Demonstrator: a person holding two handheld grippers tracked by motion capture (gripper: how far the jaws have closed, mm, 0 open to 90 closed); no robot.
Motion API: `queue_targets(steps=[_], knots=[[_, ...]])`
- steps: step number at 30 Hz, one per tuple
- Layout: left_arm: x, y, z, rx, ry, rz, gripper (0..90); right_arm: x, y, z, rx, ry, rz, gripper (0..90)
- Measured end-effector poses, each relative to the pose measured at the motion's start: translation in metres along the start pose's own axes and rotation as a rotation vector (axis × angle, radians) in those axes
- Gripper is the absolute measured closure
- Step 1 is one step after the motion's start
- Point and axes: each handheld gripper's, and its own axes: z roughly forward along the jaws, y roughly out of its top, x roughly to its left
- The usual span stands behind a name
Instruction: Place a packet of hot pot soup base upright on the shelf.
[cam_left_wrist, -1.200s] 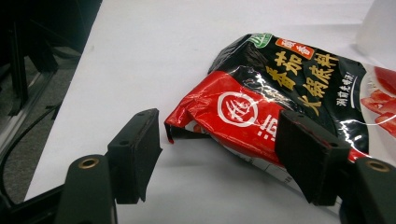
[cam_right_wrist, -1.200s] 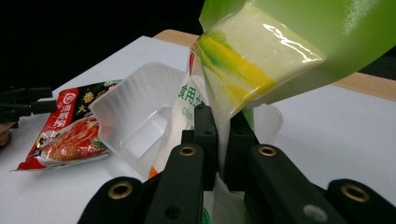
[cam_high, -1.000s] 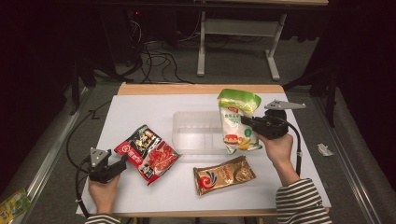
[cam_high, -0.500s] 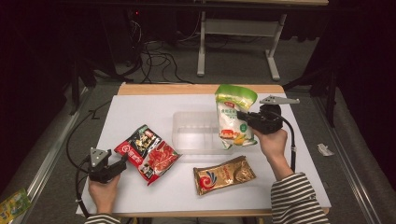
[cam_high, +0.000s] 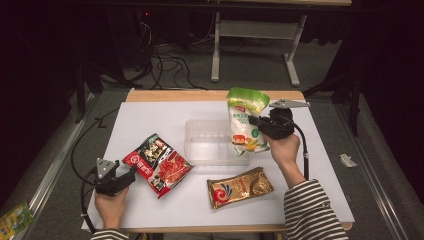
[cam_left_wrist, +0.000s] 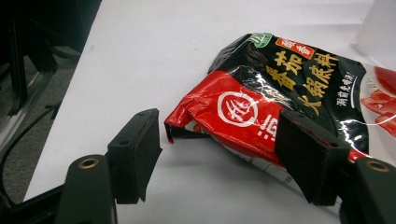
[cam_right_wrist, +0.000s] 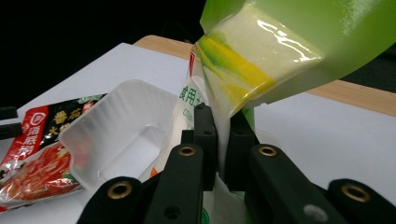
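My right gripper (cam_high: 256, 123) is shut on a white and green pouch (cam_high: 245, 126), holding it lifted over the right end of a clear plastic tray (cam_high: 210, 142). In the right gripper view the pouch (cam_right_wrist: 261, 60) is pinched between the jaws and the tray (cam_right_wrist: 121, 135) lies to the left. A red and black sachet (cam_high: 157, 164) lies flat at the left. My left gripper (cam_high: 131, 172) stands open at its near corner; in the left gripper view the sachet (cam_left_wrist: 275, 102) corner lies between the spread jaws, untouched. A gold packet (cam_high: 239, 187) lies at the front.
The white table top (cam_high: 150, 120) has a wooden far edge (cam_high: 175, 95). Dark floor with cables and a metal stand lies beyond it. A small green wrapper (cam_high: 14, 219) lies on the floor at the lower left.
My right gripper has carried the pouch left and up, from the table's right side to above the tray's right end. The left gripper has stayed in place.
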Motion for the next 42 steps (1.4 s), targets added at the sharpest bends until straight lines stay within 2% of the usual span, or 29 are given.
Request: queue_targets(steps=[7, 15, 28, 42], knots=[[0.0, 0.0, 0.0, 0.0, 0.0, 0.002, 31.7, -0.001, 0.0, 0.007, -0.009, -0.028, 0.014, 86.7], [0.0, 0.0, 0.0, -0.004, -0.002, 0.002, 31.8, 0.001, -0.002, 0.017, 0.009, -0.04, 0.005, 86.4], [0.0, 0.0, -0.001, -0.004, -0.002, 0.002, 31.8, 0.002, -0.002, 0.03, 0.031, -0.065, 0.018, 86.1], [0.0, 0.0, -0.001, -0.003, -0.003, 0.001, 31.8, 0.003, -0.003, 0.041, 0.039, -0.121, -0.008, 85.4]])
